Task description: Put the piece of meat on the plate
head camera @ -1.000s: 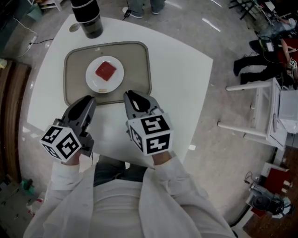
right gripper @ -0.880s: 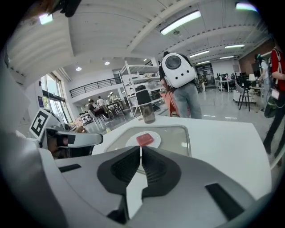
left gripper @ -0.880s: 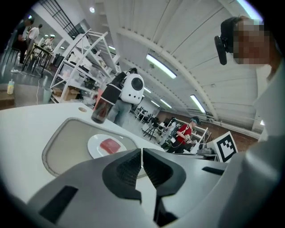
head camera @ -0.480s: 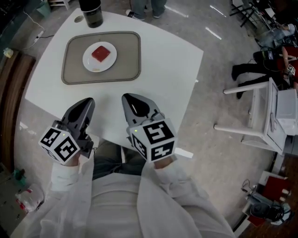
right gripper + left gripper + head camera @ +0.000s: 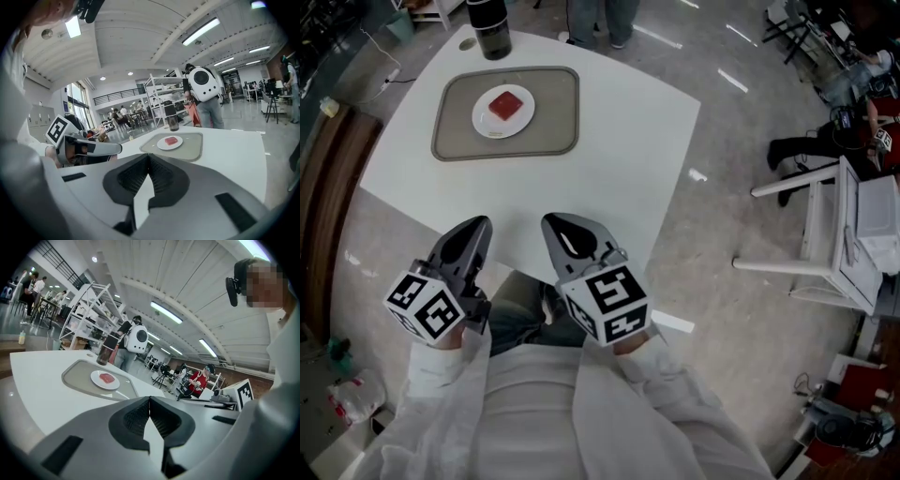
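L gripper: jaws together, tips meet, nothing btwn them.
R gripper: jaws together too, tip to tip, empty.
Pads: dark, finely ribbed, set in curved recesses of the jaw shells.
Jaw shells: smooth grey plastic, rounded, tapering to blunt tips.
Marker cubes: white w/ black square patterns, one at the back of each gripper.
Gripper position: side by side, apart, tips about over the table's near edge; both well apart from the tray.
Sleeves: white fabric, one behind each cube.
Table: white, smooth top, rounded corners.
Tray: grey-beige, flat, rectangular w/ rounded corners and a low raised rim; lies by the table's far-left corner.
Plate: white, round, small; on the tray, left of its centre.
Meat: red, squarish flat slab; lies on the plate, about mid-plate.
Tumbler: dark, cylindrical, upright; at the table's far edge, just beyond the tray's far rim.
Floor: grey, glossy, w/ light reflections.
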Tool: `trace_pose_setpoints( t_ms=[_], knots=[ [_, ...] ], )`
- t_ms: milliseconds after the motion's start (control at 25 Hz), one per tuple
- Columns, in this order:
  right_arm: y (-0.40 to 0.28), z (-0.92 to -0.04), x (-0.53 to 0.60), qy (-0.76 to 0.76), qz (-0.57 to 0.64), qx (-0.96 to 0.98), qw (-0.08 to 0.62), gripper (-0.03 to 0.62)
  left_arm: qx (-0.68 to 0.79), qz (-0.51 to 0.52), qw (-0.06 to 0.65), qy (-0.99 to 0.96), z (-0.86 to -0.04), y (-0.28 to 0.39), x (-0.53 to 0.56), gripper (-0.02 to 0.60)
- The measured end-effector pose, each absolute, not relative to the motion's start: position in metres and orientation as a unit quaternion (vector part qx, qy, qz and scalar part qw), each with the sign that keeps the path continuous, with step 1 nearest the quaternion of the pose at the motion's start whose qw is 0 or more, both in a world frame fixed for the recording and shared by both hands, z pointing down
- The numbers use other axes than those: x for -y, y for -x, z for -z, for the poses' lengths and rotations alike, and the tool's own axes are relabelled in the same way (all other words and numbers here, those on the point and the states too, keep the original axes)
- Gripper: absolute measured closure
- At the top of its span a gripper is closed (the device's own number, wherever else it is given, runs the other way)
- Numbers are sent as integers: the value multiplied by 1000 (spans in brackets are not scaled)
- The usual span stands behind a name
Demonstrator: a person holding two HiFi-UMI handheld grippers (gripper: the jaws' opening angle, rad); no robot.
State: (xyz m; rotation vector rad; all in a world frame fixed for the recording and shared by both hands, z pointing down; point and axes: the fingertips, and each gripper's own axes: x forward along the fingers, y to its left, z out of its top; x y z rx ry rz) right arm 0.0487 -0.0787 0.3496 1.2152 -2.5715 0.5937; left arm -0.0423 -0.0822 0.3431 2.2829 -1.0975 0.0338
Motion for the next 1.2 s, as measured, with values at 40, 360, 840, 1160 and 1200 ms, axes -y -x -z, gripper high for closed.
trace_pose_setpoints(
  t_ms=[40, 360, 840, 1160, 1200],
  knots=[
    [-49, -350, 76, -415, -204, 879, 118, 579, 408, -10, 300, -862, -342, 41, 80, 572],
    [-40, -340, 54, -414, -197, 879, 127, 579, 382, -79, 289, -874, -345, 25, 60, 572],
    [-30, -310, 46, -430, -161, 880, 124, 579, 376, -82, 269, -883, -326, 37, 47, 571],
    [-18, -301, 47, -432, -152, 881, 121, 579, 350, -92, 247, -899, -322, 36, 44, 571],
    [-17, -300, 47, -432, -152, 881, 120, 579, 347, -92, 247, -900, -322, 36, 43, 572]
  ],
)
